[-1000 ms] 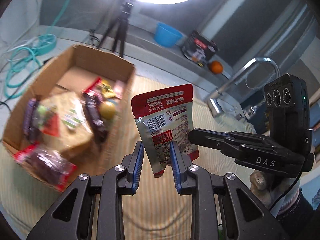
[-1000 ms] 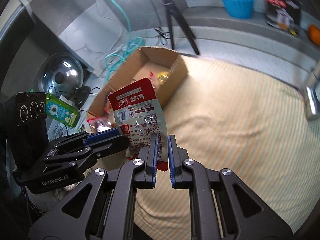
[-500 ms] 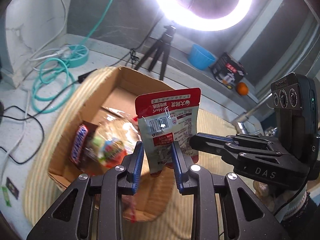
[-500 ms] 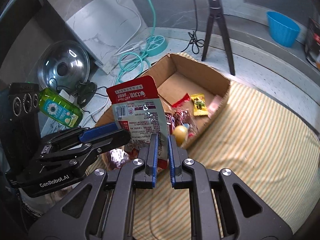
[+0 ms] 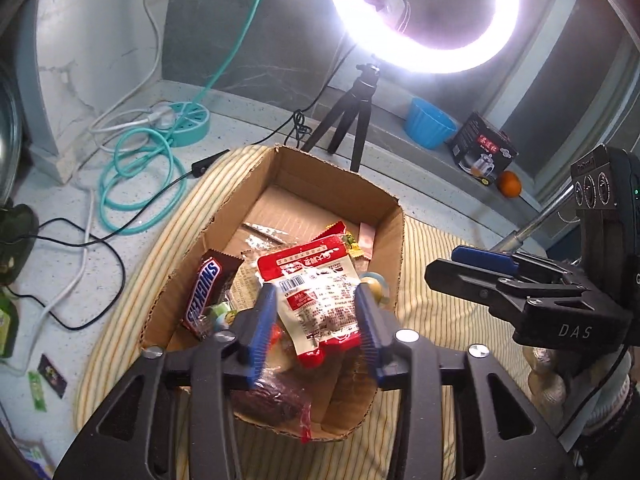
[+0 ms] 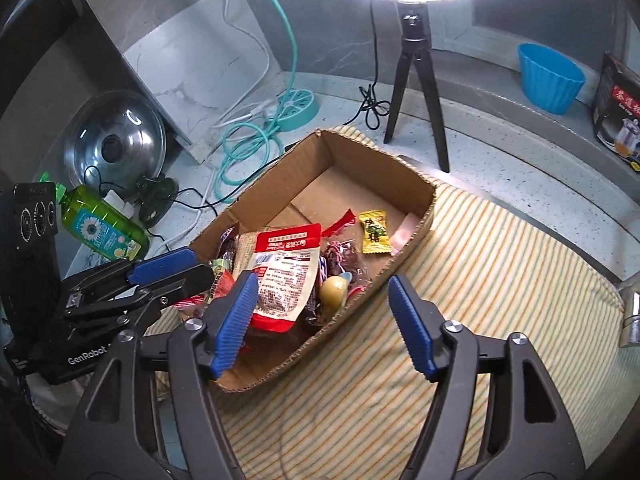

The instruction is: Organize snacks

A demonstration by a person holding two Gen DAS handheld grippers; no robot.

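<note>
The speckled grey surface [image 5: 248, 120] is carrying a striped yellow cloth [image 6: 500, 280], and on that cloth a cardboard box [image 5: 394, 240] is sitting ahead of and below both sets of fingers. Beyond the box a ring light [image 5: 424, 12] is glowing on its black tripod [image 6: 416, 80], with a blue bowl [image 6: 550, 78] and a printed carton [image 5: 482, 150] along the ledge to the right. A teal hose [image 5: 140, 184] is coiling on the surface left of the box, and a green bottle [image 6: 102, 230] is lying beyond the left gripper's body.

The left gripper [image 5: 316, 326] is standing about half open over the near end of the box, its jaws having just been opening; the red-and-silver snack pouch [image 5: 316, 300] is lying between its fingers [image 5: 260, 328] on the heap of snacks, with no pad pressing on it. The right gripper [image 6: 322, 320] is gaping wide, also just opened, holding nothing, its left finger just beside the pouch and its right finger over the cloth outside the box wall.

In the box, a Snickers bar [image 5: 204, 296] is lying left of the left fingers, a yellow candy [image 6: 374, 232] ahead of the right fingers.
</note>
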